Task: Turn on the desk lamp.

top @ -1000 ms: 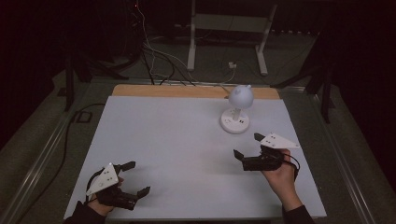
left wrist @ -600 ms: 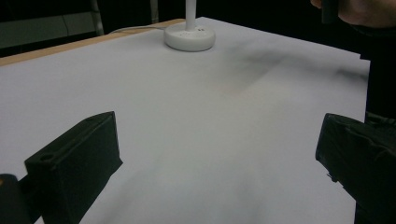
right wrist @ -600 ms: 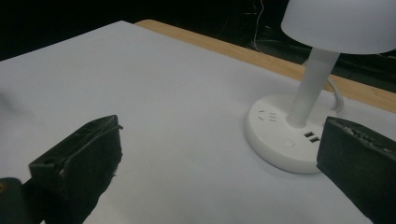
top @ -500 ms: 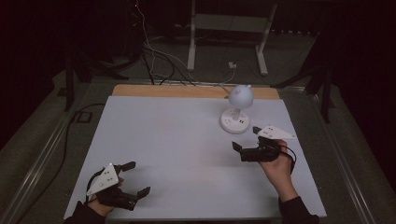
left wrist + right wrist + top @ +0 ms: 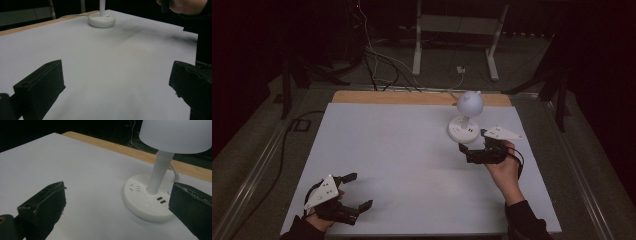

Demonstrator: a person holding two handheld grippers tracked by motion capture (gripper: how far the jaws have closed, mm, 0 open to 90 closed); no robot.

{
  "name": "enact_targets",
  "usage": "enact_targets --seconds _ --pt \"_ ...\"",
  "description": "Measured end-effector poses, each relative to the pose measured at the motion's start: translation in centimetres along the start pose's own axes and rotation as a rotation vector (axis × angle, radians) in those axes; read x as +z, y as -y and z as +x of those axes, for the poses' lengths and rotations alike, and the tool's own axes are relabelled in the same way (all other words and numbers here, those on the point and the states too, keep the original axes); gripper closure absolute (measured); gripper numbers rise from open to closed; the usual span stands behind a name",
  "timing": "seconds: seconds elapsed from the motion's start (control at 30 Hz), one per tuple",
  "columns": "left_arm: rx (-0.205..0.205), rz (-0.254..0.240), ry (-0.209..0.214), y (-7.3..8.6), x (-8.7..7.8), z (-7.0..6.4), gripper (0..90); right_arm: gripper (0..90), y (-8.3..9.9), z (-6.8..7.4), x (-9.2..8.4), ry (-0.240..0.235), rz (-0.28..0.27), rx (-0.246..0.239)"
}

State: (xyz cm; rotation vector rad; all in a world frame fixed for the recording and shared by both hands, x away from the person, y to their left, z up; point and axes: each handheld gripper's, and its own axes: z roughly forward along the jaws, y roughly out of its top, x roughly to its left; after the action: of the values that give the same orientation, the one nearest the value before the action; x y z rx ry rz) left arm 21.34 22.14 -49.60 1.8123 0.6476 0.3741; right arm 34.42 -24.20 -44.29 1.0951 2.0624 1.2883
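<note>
My right gripper [image 5: 473, 142] fingers spread wide, now closer to the lamp [image 5: 160, 170] | its base just ahead, untouched | left gripper [image 5: 358, 191] spread, idle, lamp far ahead | approaching the base button, I judge

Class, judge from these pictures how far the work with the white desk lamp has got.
Done: the right gripper has closed in on the lamp, jaws open beside its base. In hand: nothing gripped or pressed yet. Left: touching the lamp itself. The left gripper rests open near the table's front edge.
</note>
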Motion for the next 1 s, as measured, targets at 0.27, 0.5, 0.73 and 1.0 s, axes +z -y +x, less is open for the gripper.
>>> enact_targets --seconds 0.27,0.5,0.73,1.0 --pt "-0.004 -0.006 0.002 0.0 0.0 0.0 0.4 5.0 -0.3 -1.1 1.2 0.018 0.004 0.056" --pt "-0.008 -0.007 0.006 0.0 0.0 0.1 0.4 20.7 -0.5 -1.9 2.1 0.062 0.046 0.084" --pt "-0.014 -0.008 0.005 0.0 0.0 0.1 0.4 30.1 -0.4 -2.5 2.8 0.089 0.039 0.093" --pt "-0.013 -0.004 0.007 0.0 0.0 0.1 0.4 34.3 -0.4 -2.8 3.4 0.167 0.031 0.088"
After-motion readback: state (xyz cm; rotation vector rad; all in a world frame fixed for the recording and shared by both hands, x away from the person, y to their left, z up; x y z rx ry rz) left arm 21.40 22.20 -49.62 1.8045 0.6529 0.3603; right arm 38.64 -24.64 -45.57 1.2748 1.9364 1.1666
